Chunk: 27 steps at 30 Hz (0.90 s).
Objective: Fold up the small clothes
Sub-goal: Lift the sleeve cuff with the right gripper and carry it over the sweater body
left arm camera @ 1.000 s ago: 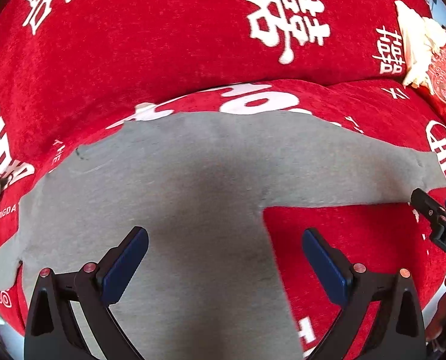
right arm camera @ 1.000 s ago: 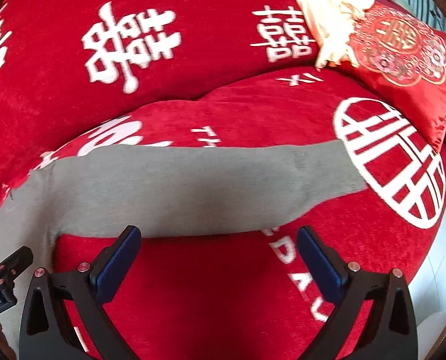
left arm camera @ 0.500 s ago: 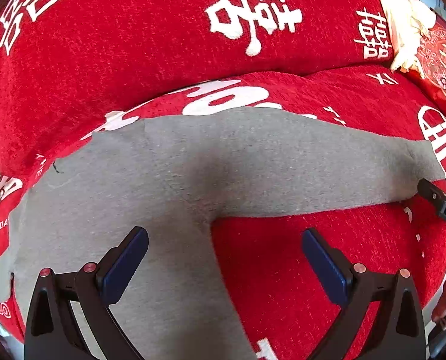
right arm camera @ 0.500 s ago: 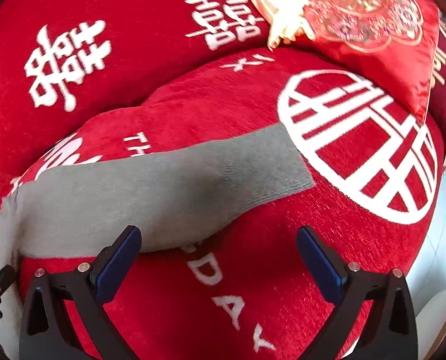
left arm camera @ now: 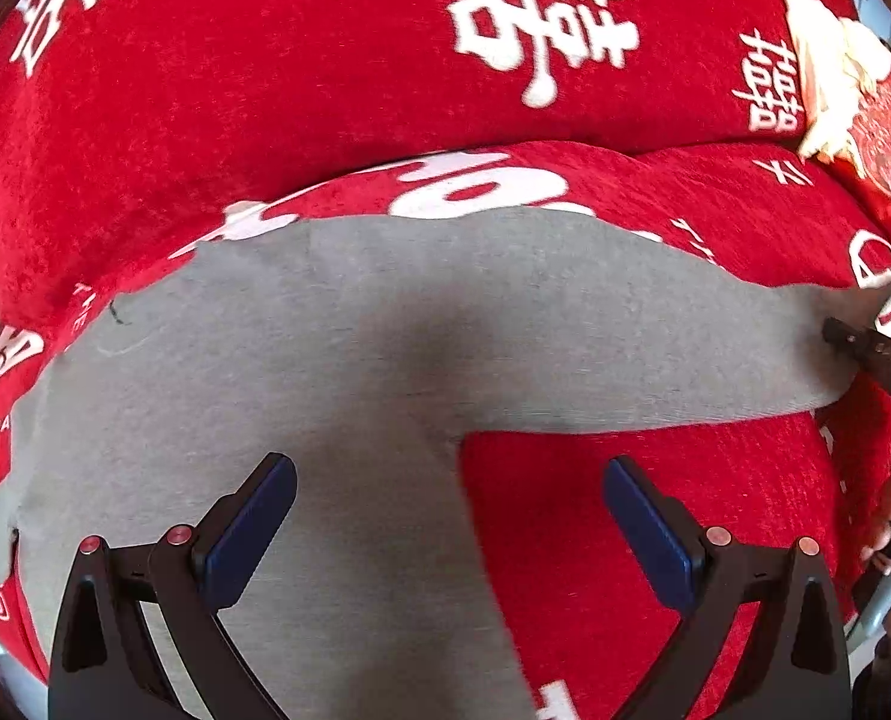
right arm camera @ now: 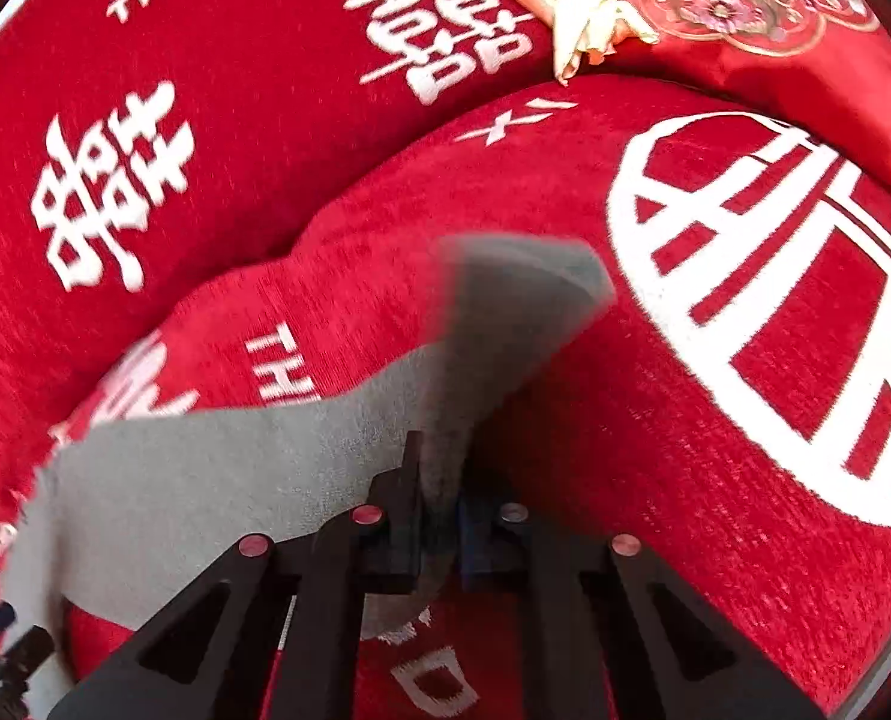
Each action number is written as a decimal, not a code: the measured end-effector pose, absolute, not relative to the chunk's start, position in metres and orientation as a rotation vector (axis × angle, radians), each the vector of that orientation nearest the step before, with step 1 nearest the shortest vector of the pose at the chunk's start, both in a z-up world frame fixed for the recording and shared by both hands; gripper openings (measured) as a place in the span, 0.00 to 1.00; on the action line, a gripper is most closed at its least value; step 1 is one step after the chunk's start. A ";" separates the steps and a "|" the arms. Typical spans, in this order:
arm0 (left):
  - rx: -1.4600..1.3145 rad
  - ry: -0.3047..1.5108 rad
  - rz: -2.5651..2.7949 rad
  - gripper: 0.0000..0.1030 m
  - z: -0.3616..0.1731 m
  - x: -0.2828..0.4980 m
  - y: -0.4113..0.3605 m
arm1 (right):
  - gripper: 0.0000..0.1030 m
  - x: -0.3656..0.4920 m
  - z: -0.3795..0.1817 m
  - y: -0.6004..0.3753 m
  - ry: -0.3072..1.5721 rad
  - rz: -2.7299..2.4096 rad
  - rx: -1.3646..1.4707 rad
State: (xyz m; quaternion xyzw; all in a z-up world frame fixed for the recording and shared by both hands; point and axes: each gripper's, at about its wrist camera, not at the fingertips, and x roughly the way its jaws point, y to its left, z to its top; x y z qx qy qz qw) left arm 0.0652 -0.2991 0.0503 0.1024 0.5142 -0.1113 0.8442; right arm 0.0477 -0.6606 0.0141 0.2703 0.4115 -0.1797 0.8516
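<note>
A grey long-sleeved knit top lies spread flat on a red sofa seat. My left gripper is open and hovers over the top's body near the right armpit, touching nothing. My right gripper is shut on the grey sleeve near its cuff, and the sleeve end stands lifted and bent above the jaws. In the left wrist view the right gripper shows at the sleeve's far right end.
The sofa backrest with white characters rises behind the top. A red embroidered cushion and a cream cloth sit at the right back corner. The seat's front edge drops off at lower right.
My right gripper moved right along the sleeve to its cuff and closed on it, lifting the sleeve end. My left gripper shifted slightly and stays open.
</note>
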 end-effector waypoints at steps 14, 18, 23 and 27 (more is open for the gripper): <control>0.106 1.124 -0.142 0.99 0.040 0.065 -0.219 | 0.09 0.031 0.065 -0.642 0.769 -0.440 0.558; 0.078 1.110 -0.147 0.99 0.047 0.060 -0.199 | 0.09 0.031 0.090 -0.626 0.742 -0.416 0.536; 0.045 1.093 -0.151 0.99 0.052 0.050 -0.172 | 0.09 0.034 0.111 -0.607 0.733 -0.397 0.550; 0.018 1.086 -0.150 0.99 0.053 0.042 -0.148 | 0.09 0.040 0.125 -0.586 0.731 -0.370 0.567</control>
